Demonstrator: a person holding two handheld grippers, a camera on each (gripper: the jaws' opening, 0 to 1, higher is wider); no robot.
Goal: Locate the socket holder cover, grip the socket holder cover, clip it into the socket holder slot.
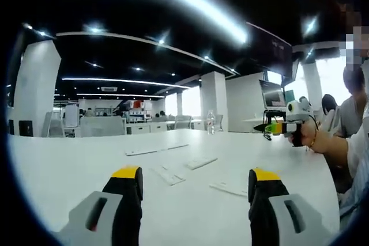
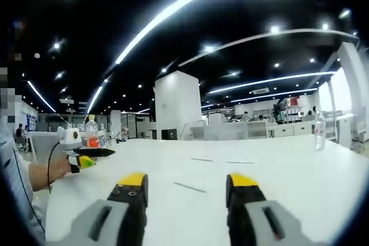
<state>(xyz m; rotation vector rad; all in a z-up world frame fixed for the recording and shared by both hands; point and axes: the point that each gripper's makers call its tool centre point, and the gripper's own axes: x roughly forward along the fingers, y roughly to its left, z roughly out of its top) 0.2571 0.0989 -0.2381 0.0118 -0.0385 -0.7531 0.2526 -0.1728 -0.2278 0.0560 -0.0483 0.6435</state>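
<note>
Several flat white plastic pieces lie on the white table (image 1: 69, 171): a long strip (image 1: 149, 150), a plate (image 1: 200, 162), another strip (image 1: 168, 176) and a piece (image 1: 228, 188) near my right jaw. I cannot tell which is the socket holder cover. My left gripper (image 1: 196, 184) is open above the table, with nothing between its yellow-tipped jaws. My right gripper (image 2: 187, 189) is open too, over bare table, and a thin strip (image 2: 190, 187) lies just beyond it. Two more strips (image 2: 202, 159) (image 2: 239, 162) lie farther off. Each gripper appears in the other's view, held in a hand (image 1: 308, 136).
A water bottle (image 1: 211, 122) stands at the table's far edge, and a laptop screen (image 1: 272, 93) at the far right. A person's sleeve (image 1: 357, 142) is at the right edge. Desks, chairs and pillars fill the office beyond. The left gripper (image 2: 86, 149) hovers by the table's left side.
</note>
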